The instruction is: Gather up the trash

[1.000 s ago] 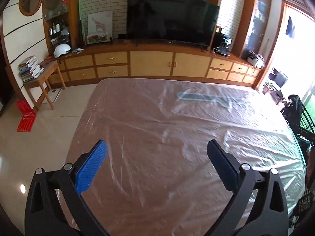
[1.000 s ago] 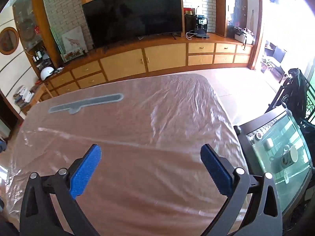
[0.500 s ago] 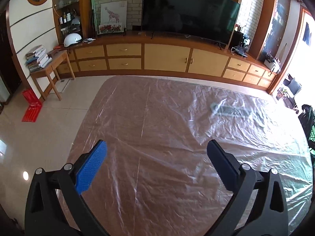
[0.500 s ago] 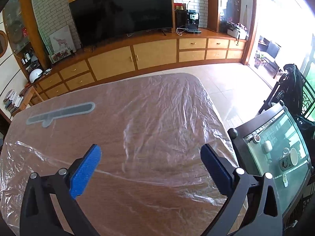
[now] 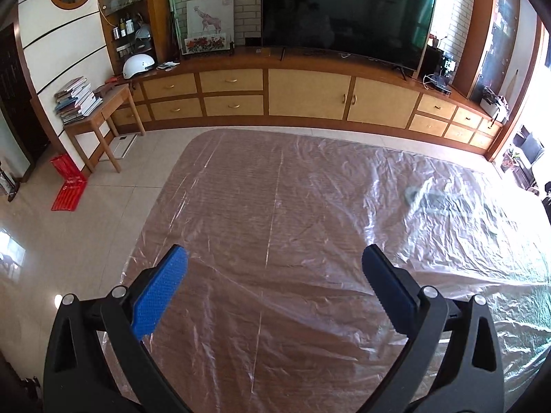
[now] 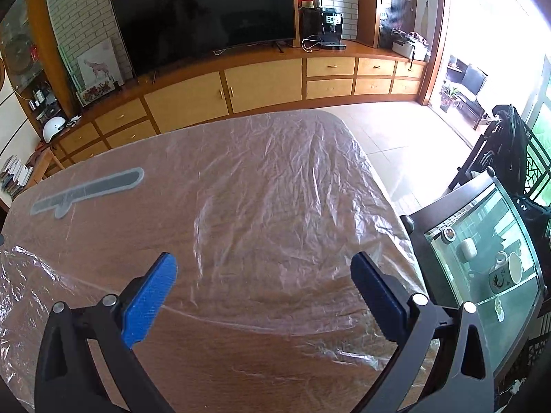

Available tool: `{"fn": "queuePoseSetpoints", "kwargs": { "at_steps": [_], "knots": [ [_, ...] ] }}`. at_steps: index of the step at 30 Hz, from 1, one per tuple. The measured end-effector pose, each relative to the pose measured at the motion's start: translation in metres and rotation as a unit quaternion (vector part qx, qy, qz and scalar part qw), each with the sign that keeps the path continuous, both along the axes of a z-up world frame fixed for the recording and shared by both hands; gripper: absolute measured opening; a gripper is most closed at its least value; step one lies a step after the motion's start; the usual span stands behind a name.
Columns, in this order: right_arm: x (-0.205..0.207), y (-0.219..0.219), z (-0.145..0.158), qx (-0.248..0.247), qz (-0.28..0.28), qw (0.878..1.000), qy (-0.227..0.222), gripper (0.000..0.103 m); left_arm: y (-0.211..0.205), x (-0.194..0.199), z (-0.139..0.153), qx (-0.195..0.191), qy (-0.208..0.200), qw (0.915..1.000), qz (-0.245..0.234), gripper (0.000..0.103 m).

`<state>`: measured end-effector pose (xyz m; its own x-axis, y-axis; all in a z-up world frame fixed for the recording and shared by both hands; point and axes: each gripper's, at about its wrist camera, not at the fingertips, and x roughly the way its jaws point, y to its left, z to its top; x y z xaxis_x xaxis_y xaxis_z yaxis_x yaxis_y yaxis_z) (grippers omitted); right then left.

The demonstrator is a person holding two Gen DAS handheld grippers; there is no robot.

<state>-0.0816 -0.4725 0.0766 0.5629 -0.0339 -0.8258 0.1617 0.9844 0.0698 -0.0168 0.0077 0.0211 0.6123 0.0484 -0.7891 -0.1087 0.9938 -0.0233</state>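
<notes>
Both claws hung w/ jaws spread wide & nothing between them: left gripper (image 5: 272, 272) and right gripper (image 6: 263, 272), each over the near part of the wooden table (image 6: 241, 371). A crinkled clear plastic sheet (image 6: 275, 189) covered the table edge to edge, w/ a grey strip (image 6: 89, 191) under it near the far left corner in the right cam. Beyond lay tiled floor (image 5: 86, 227), then the cabinet wall (image 5: 306, 96) w/ a big TV (image 5: 344, 17); a glass-top side table (image 6: 482, 265) sat just beside the table's right edge.
</notes>
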Motion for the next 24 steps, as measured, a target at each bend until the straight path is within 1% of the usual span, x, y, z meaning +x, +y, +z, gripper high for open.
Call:
{"fn": "queuePoseSetpoints", "kwargs": {
  "at_steps": [13,15,17,24],
  "knots": [
    [0.001,-0.004,-0.011,-0.01,-0.013,1.0,0.009,0.099,0.005,0.007,-0.011,0.005,0.011,0.9999,-0.003,0.101],
    [0.002,-0.002,-0.013,-0.021,-0.006,1.0,0.005,0.099,0.004,0.007,-0.015,0.005,0.015,0.9999,-0.004,0.102],
    [0.004,0.004,-0.015,-0.038,0.004,0.999,0.01,0.099,0.003,0.008,-0.017,0.004,0.021,0.9998,-0.005,0.102],
    [0.006,0.006,-0.014,-0.039,0.001,0.999,0.012,0.099,0.003,0.012,-0.017,0.005,0.026,0.9996,-0.006,0.102]
  ]
}}
